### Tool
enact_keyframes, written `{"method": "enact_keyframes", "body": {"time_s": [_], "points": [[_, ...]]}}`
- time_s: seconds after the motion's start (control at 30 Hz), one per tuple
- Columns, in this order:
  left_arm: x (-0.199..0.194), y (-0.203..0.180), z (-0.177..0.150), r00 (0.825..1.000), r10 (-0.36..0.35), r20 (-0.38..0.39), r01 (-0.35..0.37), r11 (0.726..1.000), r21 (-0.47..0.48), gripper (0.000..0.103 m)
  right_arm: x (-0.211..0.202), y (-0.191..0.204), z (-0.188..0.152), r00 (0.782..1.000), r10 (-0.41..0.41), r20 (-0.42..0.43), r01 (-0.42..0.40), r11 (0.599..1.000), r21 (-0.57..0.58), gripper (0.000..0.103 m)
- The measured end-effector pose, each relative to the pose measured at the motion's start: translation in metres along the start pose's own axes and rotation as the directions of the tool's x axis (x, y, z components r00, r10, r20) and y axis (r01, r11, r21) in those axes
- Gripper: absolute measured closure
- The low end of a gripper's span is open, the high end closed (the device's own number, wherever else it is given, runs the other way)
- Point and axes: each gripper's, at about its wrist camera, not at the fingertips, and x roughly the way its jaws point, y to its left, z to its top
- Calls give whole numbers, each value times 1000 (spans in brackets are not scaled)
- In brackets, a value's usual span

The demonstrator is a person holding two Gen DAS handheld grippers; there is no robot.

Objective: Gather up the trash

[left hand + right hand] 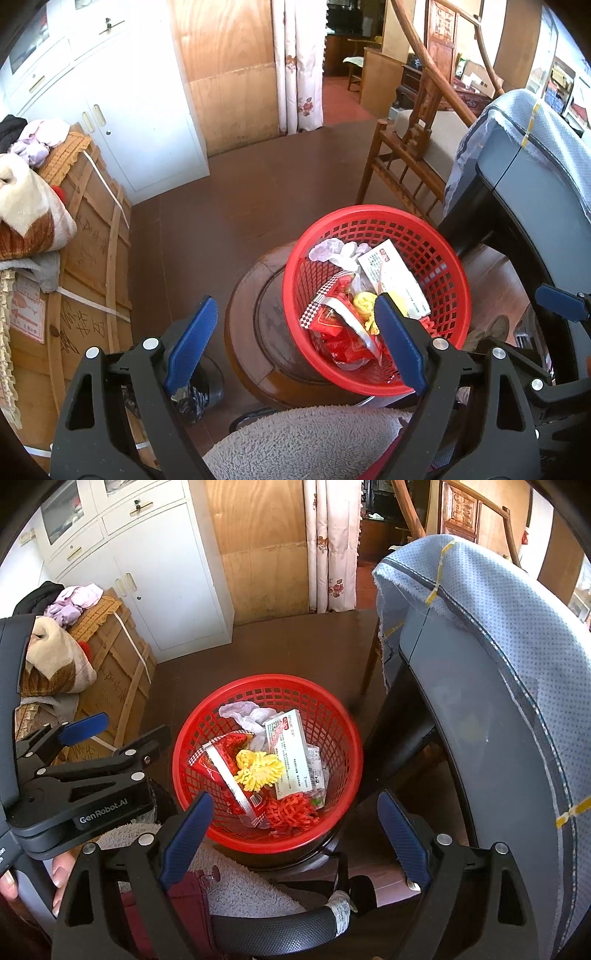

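A red plastic mesh basket (439, 258) (332, 716) stands on a round dark wooden stool (243, 332). Inside lie a white carton (391, 273) (291, 753), red snack wrappers (340, 328) (229, 760), a yellow foam net (258, 771), a red foam net (291, 812) and crumpled white plastic (332, 251) (243, 712). My left gripper (295, 339) is open and empty, above the basket's near-left side; it also shows in the right wrist view (110, 734). My right gripper (295, 823) is open and empty over the basket's near rim; one blue fingertip (561, 302) shows in the left wrist view.
A grey appliance under a blue cloth (498, 664) (524, 155) stands right of the basket. A wooden chair (410, 147) is behind it. A strapped wooden crate (92, 258) with blankets stands left. White cabinets (122, 110) line the back wall. Brown floor (240, 199) lies between.
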Motion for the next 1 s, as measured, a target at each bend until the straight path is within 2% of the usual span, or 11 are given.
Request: {"method": "enact_keyframes", "body": {"time_s": [1.0], "points": [[3,-7,-3,1000,8,-9,-8,999,33,19,0,-1,0,1000,1,5,-1,1000,5,14]]}}
